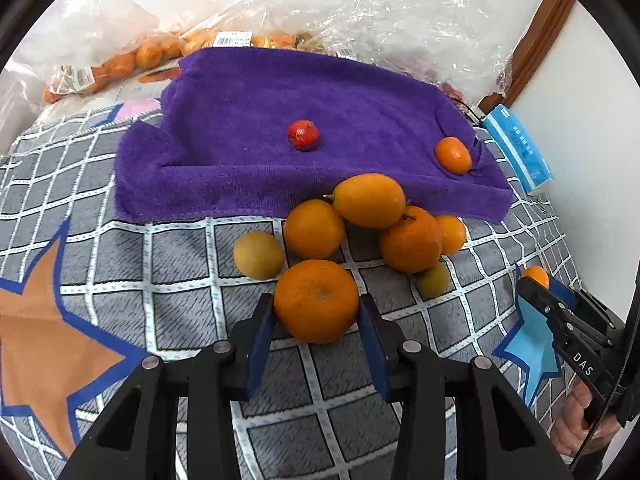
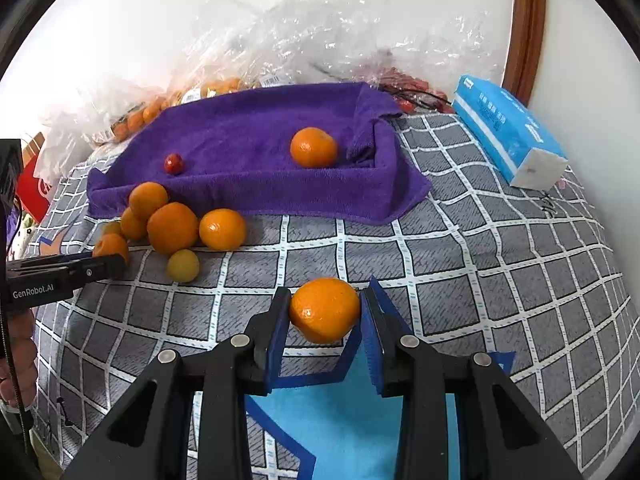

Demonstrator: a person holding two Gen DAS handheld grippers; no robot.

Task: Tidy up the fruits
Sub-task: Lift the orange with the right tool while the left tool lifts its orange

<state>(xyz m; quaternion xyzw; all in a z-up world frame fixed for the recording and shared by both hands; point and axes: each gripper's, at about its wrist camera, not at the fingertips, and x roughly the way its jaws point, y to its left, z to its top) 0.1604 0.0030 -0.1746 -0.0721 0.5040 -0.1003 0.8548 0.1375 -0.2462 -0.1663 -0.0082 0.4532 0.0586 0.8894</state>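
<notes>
My left gripper (image 1: 316, 312) is shut on a large orange (image 1: 316, 300) just above the checked cloth. Behind it lies a pile of oranges (image 1: 368, 200) and two yellowish fruits (image 1: 259, 255) at the front edge of a purple towel (image 1: 240, 120). A small red fruit (image 1: 303, 135) and a small orange (image 1: 453, 155) lie on the towel. My right gripper (image 2: 325, 312) is shut on another orange (image 2: 324, 309), held above the cloth. The right gripper also shows in the left wrist view (image 1: 536, 284), and the left gripper in the right wrist view (image 2: 112, 260) by the pile (image 2: 173, 227).
Clear plastic bags with more oranges (image 1: 132, 60) lie behind the towel against the wall. A blue tissue pack (image 2: 508, 136) sits to the right of the towel. The checked cloth (image 2: 480, 260) has star patches. A wooden frame (image 2: 528, 20) stands at the back right.
</notes>
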